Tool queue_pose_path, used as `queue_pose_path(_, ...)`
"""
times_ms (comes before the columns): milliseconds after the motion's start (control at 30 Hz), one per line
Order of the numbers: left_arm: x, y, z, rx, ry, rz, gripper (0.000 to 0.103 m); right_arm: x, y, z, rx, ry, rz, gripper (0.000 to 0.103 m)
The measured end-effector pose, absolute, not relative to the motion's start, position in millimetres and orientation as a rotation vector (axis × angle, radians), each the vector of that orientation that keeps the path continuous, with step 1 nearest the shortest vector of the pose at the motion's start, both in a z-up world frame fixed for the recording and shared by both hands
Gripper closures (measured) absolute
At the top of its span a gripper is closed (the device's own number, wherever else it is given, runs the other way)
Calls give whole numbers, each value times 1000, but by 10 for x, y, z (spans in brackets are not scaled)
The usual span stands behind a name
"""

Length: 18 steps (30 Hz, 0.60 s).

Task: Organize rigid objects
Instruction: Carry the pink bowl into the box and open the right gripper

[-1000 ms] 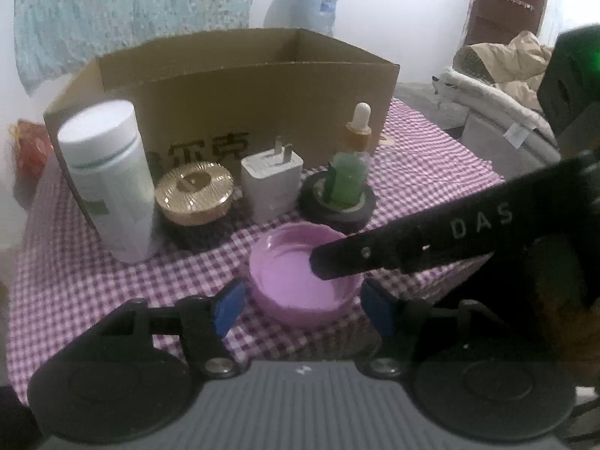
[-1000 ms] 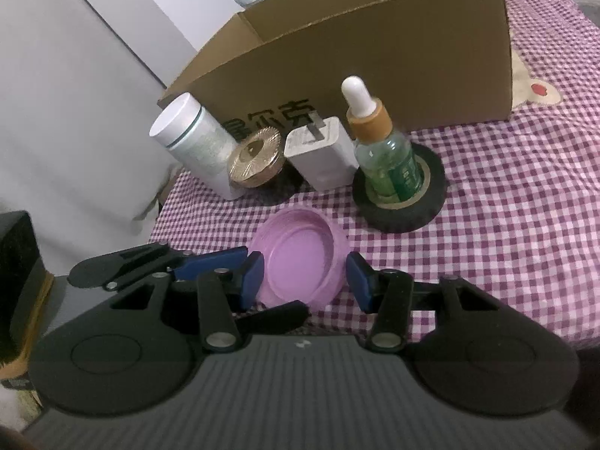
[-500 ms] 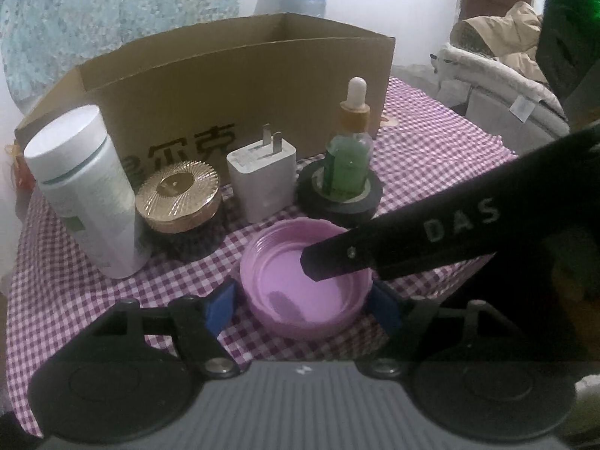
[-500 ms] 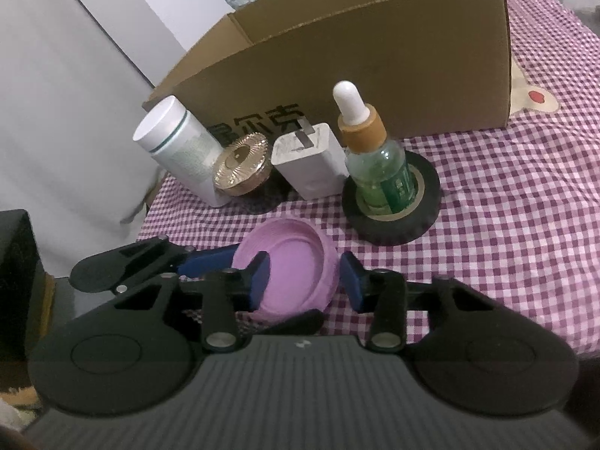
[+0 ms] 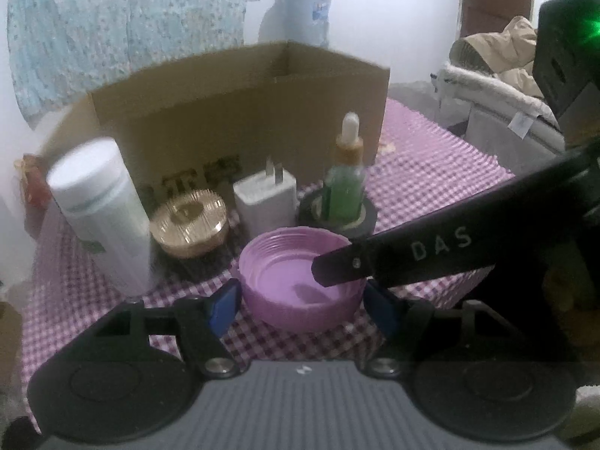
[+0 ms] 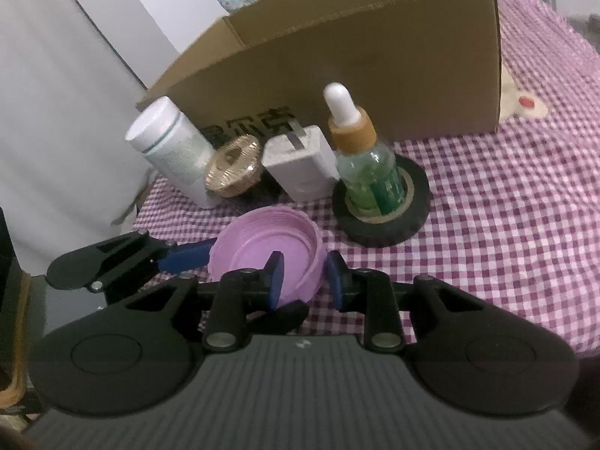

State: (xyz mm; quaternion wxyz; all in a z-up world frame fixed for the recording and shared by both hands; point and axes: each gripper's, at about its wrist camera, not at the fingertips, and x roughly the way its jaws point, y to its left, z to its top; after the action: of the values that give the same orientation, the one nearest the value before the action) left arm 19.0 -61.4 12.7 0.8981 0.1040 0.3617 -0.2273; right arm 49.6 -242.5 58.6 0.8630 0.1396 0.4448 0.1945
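A pink plastic lid (image 5: 300,281), lying open side up on the purple-checked tablecloth (image 6: 506,202), sits low in the centre of both wrist views, caught between two handheld grippers. The left gripper (image 5: 300,305) has its blue pads spread wide to either side of the lid, close to its outer wall, though contact cannot be made out. The right gripper (image 6: 304,281) is narrowed onto the lid's rim, one blue pad inside the bowl and the other against the outer wall; in the left wrist view one of its black fingers (image 5: 412,255), lettered "DAS", reaches in from the right edge with its tip over the lid.

Just beyond the lid, across the middle of the frame, stands a row of objects: a white cylindrical bottle (image 5: 101,213) at the left, a gold ribbed jar cap (image 5: 189,221) beside it, a white plug adapter (image 5: 266,202) with prongs up, and a green dropper bottle (image 6: 365,161) standing upright inside a roll of black tape (image 6: 382,221) at the right.

Behind the row, filling the upper centre, is an open cardboard box (image 6: 375,63) printed with dark characters on its near wall. A pale floral curtain (image 5: 123,30) hangs at upper left of the left wrist view, and a water dispenser bottle (image 5: 305,15) stands behind the box
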Motion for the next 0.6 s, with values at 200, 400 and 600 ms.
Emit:
queue_pose_path(200, 57, -544, 600, 248, 636, -434, 30, 366, -2312, 1051, 215, 822, 462, 79)
queue_pose_path(400, 182, -434, 1150, 297, 498, -380, 30, 517, -2222, 1650, 160, 668, 561, 78)
queue_pose_path(600, 784, -342, 1438, 289, 538, -365, 30, 1174, -2117, 1998, 128, 664, 649, 78)
